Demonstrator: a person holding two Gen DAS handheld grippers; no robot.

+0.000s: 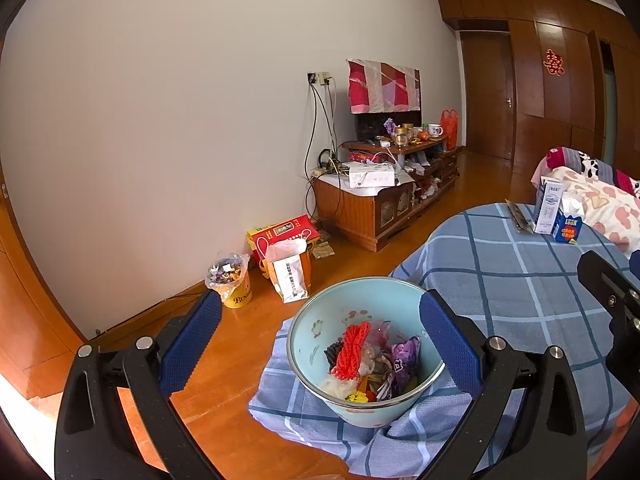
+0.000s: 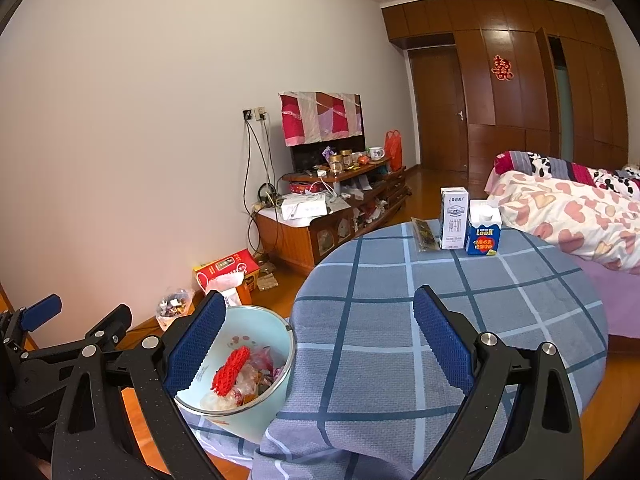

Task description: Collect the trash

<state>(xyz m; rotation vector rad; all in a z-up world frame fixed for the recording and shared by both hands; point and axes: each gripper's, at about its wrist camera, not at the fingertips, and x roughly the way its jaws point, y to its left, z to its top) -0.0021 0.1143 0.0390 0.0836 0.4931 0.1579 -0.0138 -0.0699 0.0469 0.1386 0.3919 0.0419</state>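
A pale blue bucket (image 1: 312, 336) (image 2: 276, 332) stands beside the round table, holding wrappers and a red net (image 1: 352, 348) (image 2: 230, 370). On the blue checked tablecloth (image 2: 440, 312) at the far side stand a white milk carton (image 2: 454, 218) (image 1: 548, 206), a blue "Look" carton (image 2: 483, 234) (image 1: 567, 230) and a flat dark wrapper (image 2: 423, 234) (image 1: 519, 218). My left gripper (image 1: 320, 340) hangs open over the bucket, empty. My right gripper (image 2: 316, 344) is open above the table's near edge, nothing between its fingers.
A yellow bin (image 1: 230, 280) full of trash, a paper bag (image 1: 290, 272) and a red box (image 1: 284, 234) sit on the wood floor by the wall. A cluttered TV cabinet (image 2: 320, 220) stands behind. A bed with a heart-print quilt (image 2: 568, 216) lies right.
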